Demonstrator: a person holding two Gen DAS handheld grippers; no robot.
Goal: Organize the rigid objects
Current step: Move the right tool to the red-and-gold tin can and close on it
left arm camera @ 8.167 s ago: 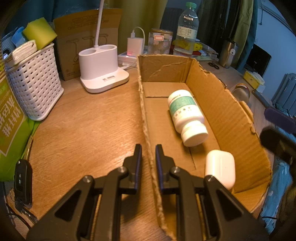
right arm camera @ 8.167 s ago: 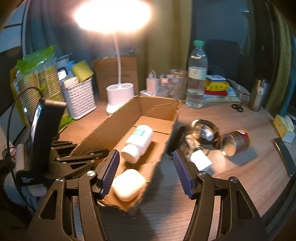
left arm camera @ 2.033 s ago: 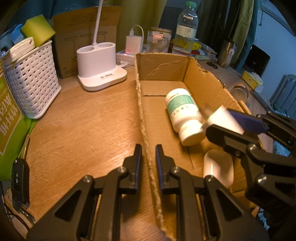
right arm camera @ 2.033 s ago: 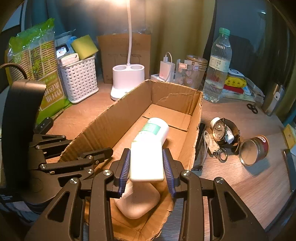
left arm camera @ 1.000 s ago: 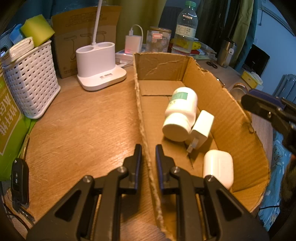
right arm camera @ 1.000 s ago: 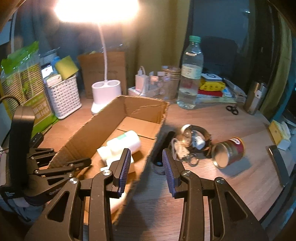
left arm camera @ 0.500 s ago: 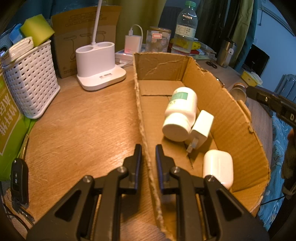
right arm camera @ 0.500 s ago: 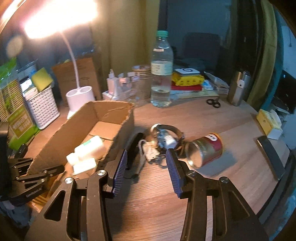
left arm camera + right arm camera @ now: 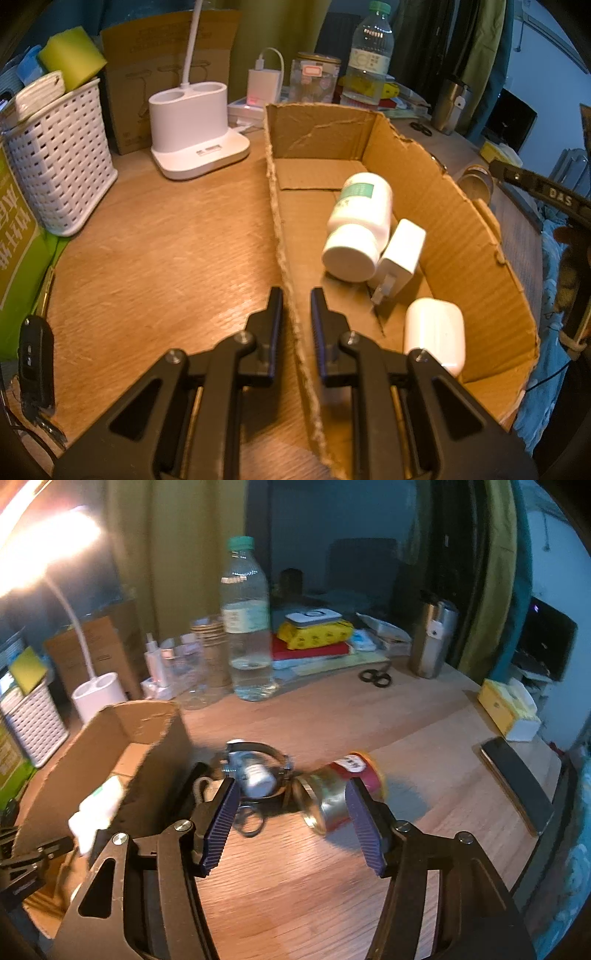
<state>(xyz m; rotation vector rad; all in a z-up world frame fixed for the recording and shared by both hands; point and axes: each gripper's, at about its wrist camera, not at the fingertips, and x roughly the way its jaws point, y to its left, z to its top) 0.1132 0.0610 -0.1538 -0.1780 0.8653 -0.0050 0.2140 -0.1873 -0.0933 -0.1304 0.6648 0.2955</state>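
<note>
Though boxed elsewhere, tin can rightward.

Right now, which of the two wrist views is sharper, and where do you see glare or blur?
Left wrist view: sharp and evenly lit, the open brown cardboard box and white pill bottle crisp, edges bent by the fisheye. Right wrist view: motion-smeared, the tipped red and gold tin can and metal wristwatch soft, and the white desk lamp blows out the top left corner.

Both grippers black plastic, silver screws at pivots — left gripper pads dark; right gripper pads ribbed, purple-blue.
</note>
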